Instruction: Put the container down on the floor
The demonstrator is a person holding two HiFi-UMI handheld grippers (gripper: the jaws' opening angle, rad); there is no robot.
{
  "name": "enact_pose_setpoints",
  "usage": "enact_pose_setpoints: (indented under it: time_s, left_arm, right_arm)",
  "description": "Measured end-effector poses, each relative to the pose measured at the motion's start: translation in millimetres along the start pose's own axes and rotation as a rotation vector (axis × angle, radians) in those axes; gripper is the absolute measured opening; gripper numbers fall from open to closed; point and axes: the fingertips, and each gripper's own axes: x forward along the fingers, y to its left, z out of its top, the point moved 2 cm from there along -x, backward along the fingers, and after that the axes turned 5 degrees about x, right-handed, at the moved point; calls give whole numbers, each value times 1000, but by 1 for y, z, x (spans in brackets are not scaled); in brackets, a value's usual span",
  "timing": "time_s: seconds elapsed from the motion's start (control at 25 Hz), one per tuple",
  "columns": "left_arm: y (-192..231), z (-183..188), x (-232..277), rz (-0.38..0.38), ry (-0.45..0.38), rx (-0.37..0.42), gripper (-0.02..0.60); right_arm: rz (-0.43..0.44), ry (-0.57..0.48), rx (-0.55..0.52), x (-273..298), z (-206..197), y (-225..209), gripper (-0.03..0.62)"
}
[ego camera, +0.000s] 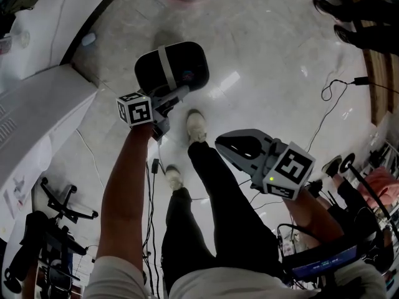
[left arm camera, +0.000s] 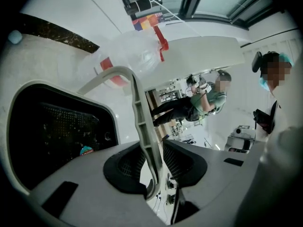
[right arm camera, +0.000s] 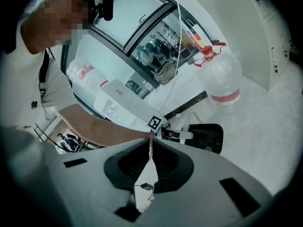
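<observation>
The container (ego camera: 171, 67) is a black basket with a pale grey handle (ego camera: 165, 64) and looks set down on the shiny floor ahead of my feet. In the left gripper view its dark mesh body (left arm camera: 57, 136) fills the left. The handle (left arm camera: 142, 122) runs up between the jaws of my left gripper (left arm camera: 154, 143), with a thin gap on the right side, so the jaws stand open around it. From above, the left gripper (ego camera: 185, 91) reaches the container's near side. My right gripper (ego camera: 219, 143) hangs apart to the right, its pads meeting (right arm camera: 150, 143) on nothing.
A large clear water bottle (right arm camera: 222, 74) with a red cap handle stands beyond the container. A white counter (ego camera: 31, 123) curves along the left. Cables (ego camera: 330, 98) trail on the floor at right, near another person's shoes (ego camera: 349, 17). My own shoes (ego camera: 196, 126) are just behind the container.
</observation>
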Motion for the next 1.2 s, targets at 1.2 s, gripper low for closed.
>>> enact_pose_setpoints:
  time_s: [1.2]
  left_arm:
    - [-154,-41,-161,47,-122,35,213]
  right_arm:
    - [-22,-72,-102,5,-11,111,18]
